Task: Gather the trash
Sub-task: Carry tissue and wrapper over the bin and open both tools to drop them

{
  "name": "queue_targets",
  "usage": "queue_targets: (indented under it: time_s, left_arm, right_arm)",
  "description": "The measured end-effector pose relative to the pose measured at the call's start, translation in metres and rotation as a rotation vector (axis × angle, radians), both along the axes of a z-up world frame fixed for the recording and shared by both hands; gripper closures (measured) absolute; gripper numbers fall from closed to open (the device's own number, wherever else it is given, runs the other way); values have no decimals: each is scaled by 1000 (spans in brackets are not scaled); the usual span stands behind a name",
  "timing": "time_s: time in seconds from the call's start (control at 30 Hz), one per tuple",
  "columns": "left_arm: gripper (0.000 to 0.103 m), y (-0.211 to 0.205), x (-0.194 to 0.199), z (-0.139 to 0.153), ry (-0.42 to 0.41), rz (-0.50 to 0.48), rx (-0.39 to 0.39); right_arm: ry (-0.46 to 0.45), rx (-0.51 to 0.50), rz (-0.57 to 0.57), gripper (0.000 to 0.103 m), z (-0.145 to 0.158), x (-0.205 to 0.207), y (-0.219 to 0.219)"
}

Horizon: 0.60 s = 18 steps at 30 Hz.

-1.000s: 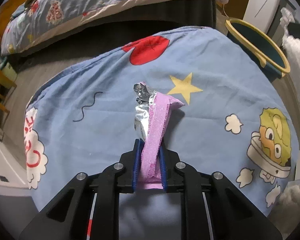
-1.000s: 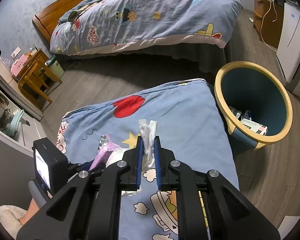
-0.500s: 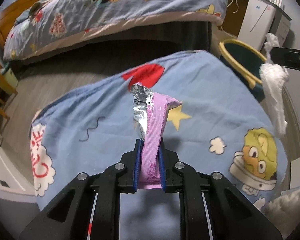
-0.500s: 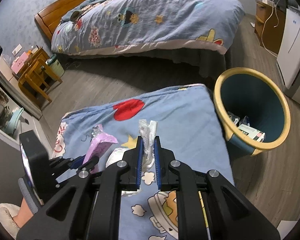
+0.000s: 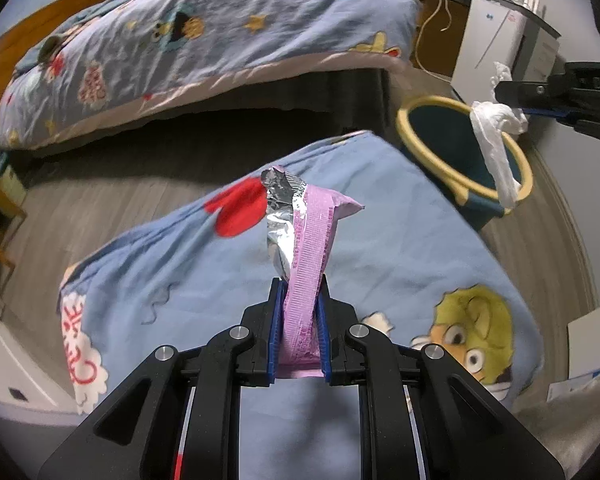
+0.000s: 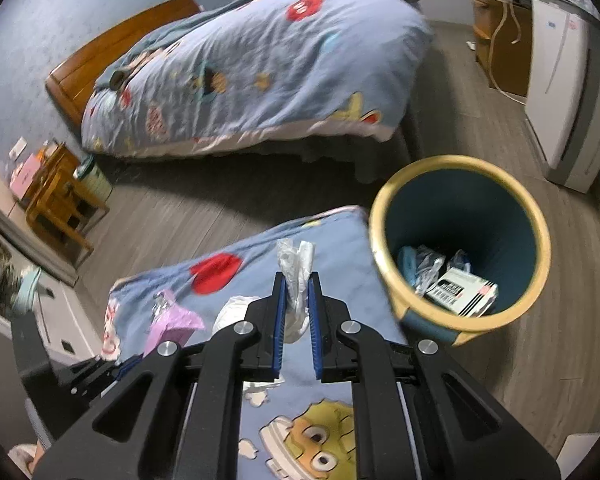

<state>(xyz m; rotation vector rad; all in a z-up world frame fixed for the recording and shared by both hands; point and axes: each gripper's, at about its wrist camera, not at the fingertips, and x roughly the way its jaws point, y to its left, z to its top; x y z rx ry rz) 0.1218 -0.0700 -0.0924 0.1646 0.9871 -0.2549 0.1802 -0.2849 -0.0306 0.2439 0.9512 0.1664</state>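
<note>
Both tools loaded! The left tool point(image 5: 299, 308) is clamped on a purple wrapper point(image 5: 306, 240), held above the blue cover point(image 5: 400, 248). The right tool point(image 6: 297, 304) pinches a white plastic bag point(image 6: 296, 280), with the bin point(image 6: 384, 216) ahead-right already holding trash point(image 6: 456, 286). Both drops remain, I'd say.

Two grippers show: the left gripper point(image 5: 299, 300) and the right gripper point(image 6: 297, 292). There is one pink wrapper point(image 5: 308, 264), one white bag point(image 6: 296, 276), one bin point(image 6: 384, 216), two beds and one cabinet point(image 6: 500, 48).
</note>
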Motion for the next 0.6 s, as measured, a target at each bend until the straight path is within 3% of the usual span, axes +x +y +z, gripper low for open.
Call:
queue_targets:
  time_s: [0.27,0.43,0.6]
  left_arm:
    - [86,-52,21,16,-8,-92,-18]
    - [86,-97,34,10,9,-168,-21]
    - [86,-141,45,0,37,-248,-25]
  right_arm:
    - [12,-1,-180,93,-9,22,-84]
    - [55,38,-297,93,-28,25,-133]
    - [77,10,-352,93,-42,28,-159]
